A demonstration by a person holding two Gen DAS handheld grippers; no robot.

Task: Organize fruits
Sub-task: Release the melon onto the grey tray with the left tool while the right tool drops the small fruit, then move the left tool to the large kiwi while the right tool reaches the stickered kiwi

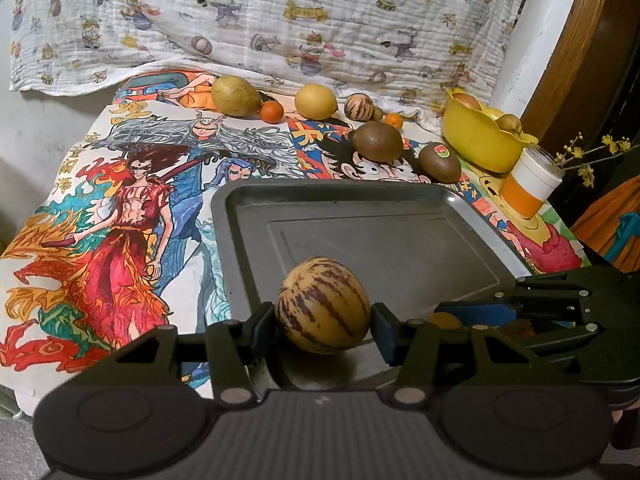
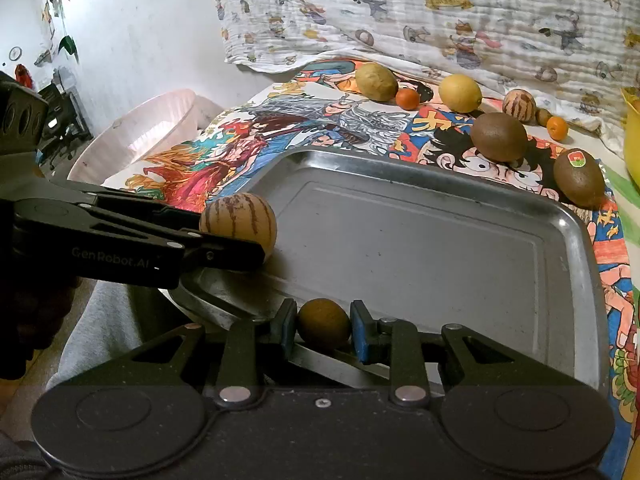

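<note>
Now your left gripper (image 1: 324, 316) clamps one striped tan melon (image 1: 322, 305), your right gripper (image 2: 324, 326) one small brown fruit (image 2: 324, 323), two kiwis (image 2: 499, 136) waiting.

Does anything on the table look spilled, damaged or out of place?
Nothing stands out. The tray lies flat and undamaged, the loose fruits sit whole on the cloth, and each gripper holds a fruit over the tray: left a striped melon, right a small brown fruit.

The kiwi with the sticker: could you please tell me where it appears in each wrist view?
Left wrist: the stickered kiwi lies right of centre, beyond the tray's far right corner.
Right wrist: the same kiwi lies at the right edge, beyond that corner.
Shared landmark: the plain brown kiwi just left of it.
</note>
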